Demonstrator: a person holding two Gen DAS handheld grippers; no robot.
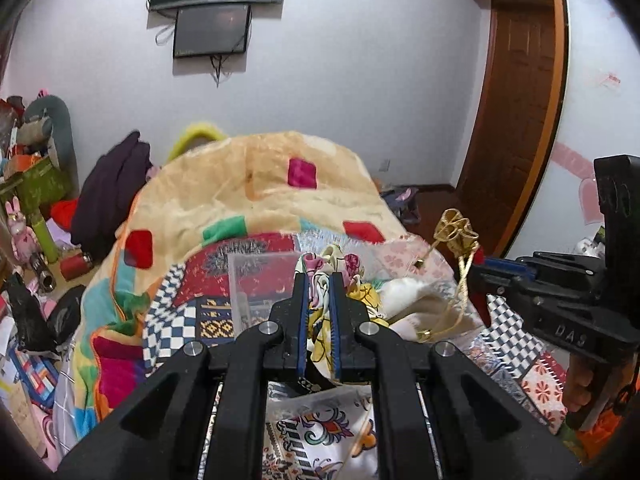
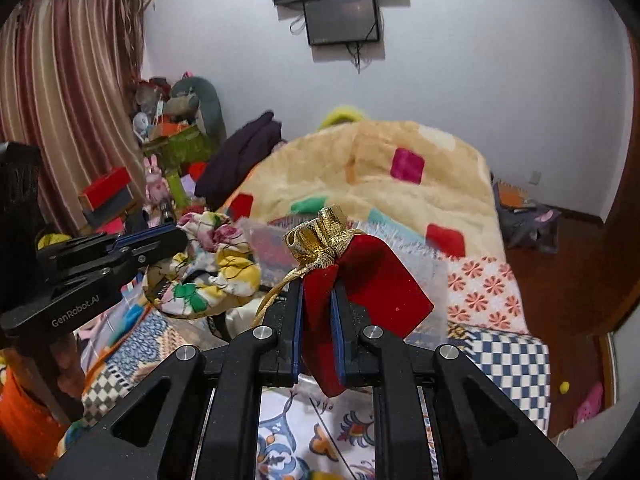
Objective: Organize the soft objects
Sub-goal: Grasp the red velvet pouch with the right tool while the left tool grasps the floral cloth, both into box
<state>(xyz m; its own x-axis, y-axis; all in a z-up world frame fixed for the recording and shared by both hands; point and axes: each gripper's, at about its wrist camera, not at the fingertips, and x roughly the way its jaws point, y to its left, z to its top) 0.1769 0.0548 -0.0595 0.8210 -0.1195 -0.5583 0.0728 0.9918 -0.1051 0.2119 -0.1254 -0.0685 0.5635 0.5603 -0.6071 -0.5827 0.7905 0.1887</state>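
Note:
My left gripper (image 1: 319, 280) is shut on a floral cloth (image 1: 320, 334), yellow, white and pink, and holds it above the patterned bed cover; the cloth also shows in the right wrist view (image 2: 212, 264). My right gripper (image 2: 318, 290) is shut on a red velvet pouch (image 2: 372, 276) with a gold top (image 2: 320, 230) and gold drawstring. The pouch's gold top shows in the left wrist view (image 1: 456, 230), to the right of the floral cloth. A clear plastic box (image 1: 260, 280) lies on the bed just beyond both grippers.
A thick beige blanket (image 1: 256, 184) with coloured squares is heaped behind the box. A dark garment (image 1: 112, 196) lies at its left. Cluttered boxes and toys (image 2: 168, 148) stand at the far left by the curtain. A wooden door (image 1: 516, 120) is at right.

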